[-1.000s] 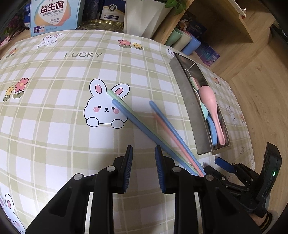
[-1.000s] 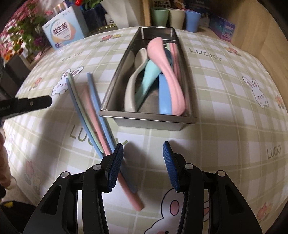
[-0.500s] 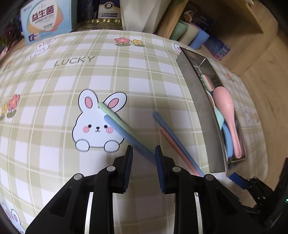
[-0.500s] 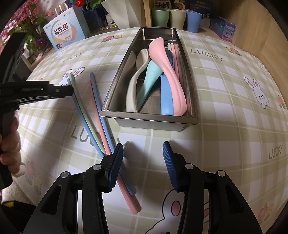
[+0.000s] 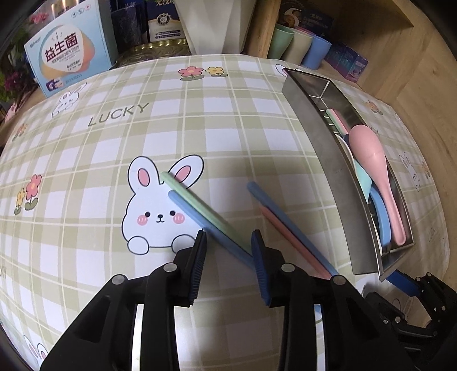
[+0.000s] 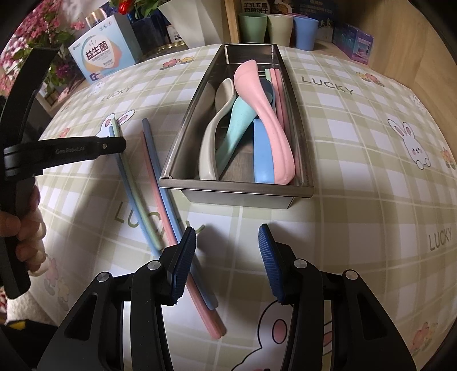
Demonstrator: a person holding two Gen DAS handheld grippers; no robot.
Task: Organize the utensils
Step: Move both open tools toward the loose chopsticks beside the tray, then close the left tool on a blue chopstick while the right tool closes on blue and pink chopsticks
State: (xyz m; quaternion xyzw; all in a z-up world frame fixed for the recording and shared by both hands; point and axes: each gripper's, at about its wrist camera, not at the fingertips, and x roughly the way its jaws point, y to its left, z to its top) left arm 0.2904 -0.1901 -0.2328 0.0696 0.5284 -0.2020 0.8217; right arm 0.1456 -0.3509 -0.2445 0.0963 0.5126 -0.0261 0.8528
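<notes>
Four chopsticks lie loose on the checked tablecloth, left of a steel tray (image 5: 322, 148). In the left wrist view a green chopstick (image 5: 194, 197) and a blue chopstick (image 5: 197, 217) run side by side between the fingers of my left gripper (image 5: 228, 245). Its jaws are opening and the pads do not press on the sticks. A second blue chopstick (image 5: 285, 225) and a pink chopstick (image 5: 281, 225) lie closer to the tray. My right gripper (image 6: 227, 242) stands open over bare cloth in front of the tray (image 6: 237, 189), with the sticks' near ends just left of it.
The tray holds a pink spoon (image 6: 262, 114), a teal spoon (image 6: 240, 125), a white spoon (image 6: 214, 131), a blue spoon (image 6: 262, 154) and more chopsticks. Three cups (image 6: 278, 27), a printed box (image 6: 102, 57) and flowers stand along the table's far edge. A hand (image 6: 20, 231) grips the left tool.
My left gripper has moved forward over the green and blue chopsticks, which now lie between its fingers, and its jaws have widened. The right gripper has stayed still.
</notes>
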